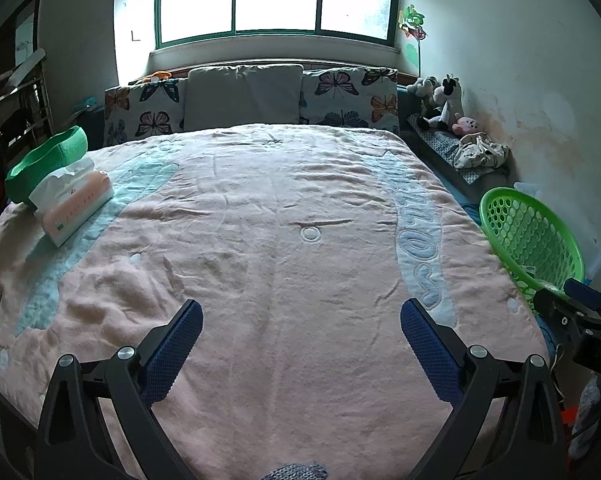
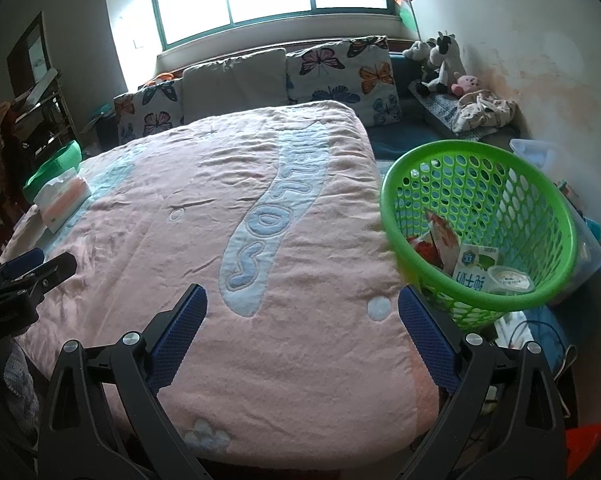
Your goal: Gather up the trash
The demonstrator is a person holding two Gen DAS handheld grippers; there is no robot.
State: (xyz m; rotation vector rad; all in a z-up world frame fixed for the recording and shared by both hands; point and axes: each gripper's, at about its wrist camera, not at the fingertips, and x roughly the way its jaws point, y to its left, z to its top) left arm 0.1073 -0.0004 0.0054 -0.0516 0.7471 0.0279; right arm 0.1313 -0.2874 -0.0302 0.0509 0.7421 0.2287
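Both grippers hang above the near edge of the bed with nothing between their blue pads: the left gripper [image 1: 300, 344] stands with its jaws spread wide over the pink blanket [image 1: 260, 240], and the right gripper [image 2: 302, 340] is likewise spread and empty, its right finger just beside the green basket [image 2: 556, 208]. The basket sits at the bed's right edge and holds the collected trash: a green-and-white carton [image 2: 474, 268], a round lidded cup [image 2: 510, 278] and a red-and-white wrapper [image 2: 440, 236]. No loose litter is visible on the blanket itself; the only items left on it are a tissue pack [image 1: 76, 206] and a green bowl [image 1: 46, 160] at the far left, neither of which reads plainly as trash. The collecting therefore appears to be at or near its end. To finish well, sweep each camera slowly across the blanket's folds and edges for small scraps; if one turns up, approach it from above with the jaws wide, pinch only the scrap and not the cloth, and release it directly over the basket's mouth, clear of the rim.
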